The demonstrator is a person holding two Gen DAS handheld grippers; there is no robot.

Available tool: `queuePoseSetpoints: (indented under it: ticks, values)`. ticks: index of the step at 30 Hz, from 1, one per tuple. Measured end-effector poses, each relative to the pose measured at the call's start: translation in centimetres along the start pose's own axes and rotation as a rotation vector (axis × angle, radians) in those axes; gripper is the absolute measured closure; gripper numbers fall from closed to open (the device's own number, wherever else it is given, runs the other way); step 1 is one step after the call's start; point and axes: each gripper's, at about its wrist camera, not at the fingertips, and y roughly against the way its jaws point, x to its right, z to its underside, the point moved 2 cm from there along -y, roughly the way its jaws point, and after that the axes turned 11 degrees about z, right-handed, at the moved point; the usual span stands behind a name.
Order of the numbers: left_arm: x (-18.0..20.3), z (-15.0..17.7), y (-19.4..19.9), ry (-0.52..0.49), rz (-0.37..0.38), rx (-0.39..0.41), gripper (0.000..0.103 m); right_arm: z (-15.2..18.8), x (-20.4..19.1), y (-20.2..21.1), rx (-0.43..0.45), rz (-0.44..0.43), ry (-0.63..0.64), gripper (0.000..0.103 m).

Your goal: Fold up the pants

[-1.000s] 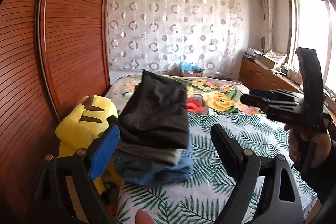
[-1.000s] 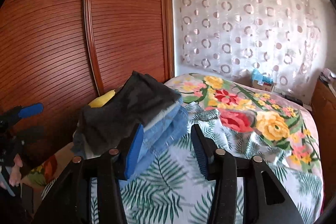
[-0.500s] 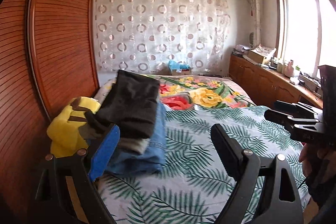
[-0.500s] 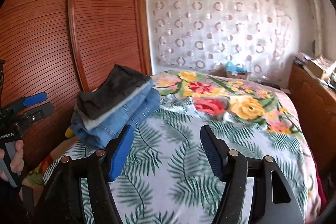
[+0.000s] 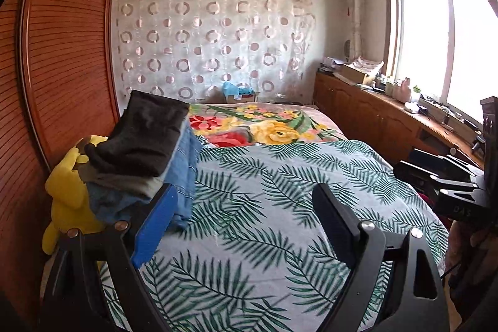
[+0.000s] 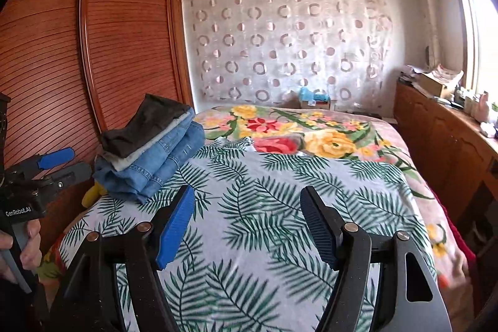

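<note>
Both grippers are empty: your left gripper (image 5: 242, 223) has its jaws spread wide over bare bedspread, and your right gripper (image 6: 247, 226) has just been opening, with nothing between its pads either. Neither touches cloth.

Just ahead lies the leaf-print bedspread (image 6: 280, 176), flat and bare, a good working surface if another pair is to be folded, though no loose pair shows in either view. Farther off, at the bed's left edge by the wooden wardrobe (image 6: 109, 52), sits the stack of folded pants (image 6: 149, 151): dark pair on top, a grey layer under it, denim at the bottom. Beside it, against the wardrobe, leans a yellow plush toy (image 5: 67, 195).

The stack looks finished, so your step seems to be drawing clear. Keep both sets of jaws wide as you go, and keep your left fingers away from the denim's near corner. The pile overhangs the bed edge slightly and tilts; a nudge could slide the top pair off.
</note>
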Motion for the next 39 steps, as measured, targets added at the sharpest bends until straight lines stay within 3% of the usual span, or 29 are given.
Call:
queuePoseSetpoints:
  ticks: [8,18,39]
  values:
    - [2.6,-0.1,0.4,-0.027,0.015,-0.01,0.014,1.2,0.9,2.8,0.01,0.045,-0.03,0.031]
    - [5.2,-0.8,2.5,-0.079,0.015,0.013,0.014,1.8,0.7,6.4,0.082,0.104,-0.045,0.031]
    - [5.6,-0.4,3.1,-0.063,0.022,0.022,0.014,4.0,0.4,7.3,0.087,0.136,-0.076,0.031]
